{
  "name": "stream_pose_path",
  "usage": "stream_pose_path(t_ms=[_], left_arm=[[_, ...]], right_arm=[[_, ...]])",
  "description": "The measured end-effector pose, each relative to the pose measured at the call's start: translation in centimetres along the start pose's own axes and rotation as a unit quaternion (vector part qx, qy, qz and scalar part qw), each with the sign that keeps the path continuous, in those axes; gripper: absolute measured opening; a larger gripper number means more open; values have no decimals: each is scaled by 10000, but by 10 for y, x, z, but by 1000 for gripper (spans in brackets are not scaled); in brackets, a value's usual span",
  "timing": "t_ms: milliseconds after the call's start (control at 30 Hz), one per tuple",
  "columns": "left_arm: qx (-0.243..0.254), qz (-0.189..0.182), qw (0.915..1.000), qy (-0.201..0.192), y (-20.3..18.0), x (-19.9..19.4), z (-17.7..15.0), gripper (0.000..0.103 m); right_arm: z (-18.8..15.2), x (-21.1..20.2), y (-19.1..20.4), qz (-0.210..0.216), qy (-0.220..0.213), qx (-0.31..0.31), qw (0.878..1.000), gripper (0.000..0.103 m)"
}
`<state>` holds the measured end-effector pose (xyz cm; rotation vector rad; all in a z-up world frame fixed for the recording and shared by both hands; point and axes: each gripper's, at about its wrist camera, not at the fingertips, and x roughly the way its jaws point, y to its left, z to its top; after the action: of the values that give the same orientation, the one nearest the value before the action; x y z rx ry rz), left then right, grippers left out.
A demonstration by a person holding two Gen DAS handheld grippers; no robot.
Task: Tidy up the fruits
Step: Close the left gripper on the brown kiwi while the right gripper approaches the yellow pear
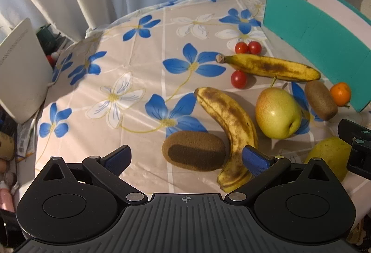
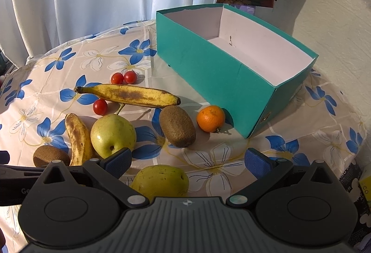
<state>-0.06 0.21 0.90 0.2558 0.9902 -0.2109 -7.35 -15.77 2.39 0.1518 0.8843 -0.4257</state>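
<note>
A teal box with a white inside stands open and holds no fruit. Fruit lies loose on the flowered tablecloth: two spotted bananas, two kiwis, a green-yellow pear, a second pear, an orange mandarin beside the box, and three cherry tomatoes. My left gripper is open, with the near kiwi and the curved banana's end between its fingers, untouched. My right gripper is open above the near pear.
The round table ends at the curtain behind and drops off at the left, where a white device and clutter stand. The box sits at the table's right, close to a wall. My right gripper's edge shows at the right.
</note>
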Motion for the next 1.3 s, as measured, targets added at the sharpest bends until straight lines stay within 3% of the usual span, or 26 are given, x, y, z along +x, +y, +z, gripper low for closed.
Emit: stream_pose_path(t_ms=[200, 367, 500, 600, 833, 900, 933, 967, 1200, 1300], left_arm=[[217, -880, 9934, -698, 15, -17, 1, 103], [634, -1180, 9891, -615, 14, -15, 1, 103], [483, -1518, 9866, -341, 23, -5, 4, 103], [461, -1730, 9831, -384, 30, -3, 6, 103], [423, -1691, 9845, -192, 34, 12, 11, 103], [345, -1598, 9865, -99, 36, 18, 11, 94], [303, -1585, 9869, -8, 36, 21, 11, 78], [236, -1568, 9872, 181, 37, 28, 12, 70], [189, -1495, 9881, 318, 38, 36, 11, 74], [242, -1493, 9879, 329, 35, 36, 11, 80]], right_arm=[[-2, -5, -24, -96, -159, 294, 9994, 103], [-5, 1, -37, -150, -66, 429, 9989, 103], [-6, 8, -42, -122, 26, 470, 9988, 103], [-8, 15, -46, -77, 132, 513, 9986, 103], [-8, 24, -56, -125, 221, 623, 9977, 103], [-7, 25, -57, -135, 220, 642, 9976, 103], [-7, 25, -58, -135, 219, 652, 9975, 103], [-6, 26, -58, -133, 223, 651, 9975, 103], [-4, 26, -56, -108, 201, 629, 9978, 103], [-3, 27, -55, -124, 212, 641, 9976, 103]])
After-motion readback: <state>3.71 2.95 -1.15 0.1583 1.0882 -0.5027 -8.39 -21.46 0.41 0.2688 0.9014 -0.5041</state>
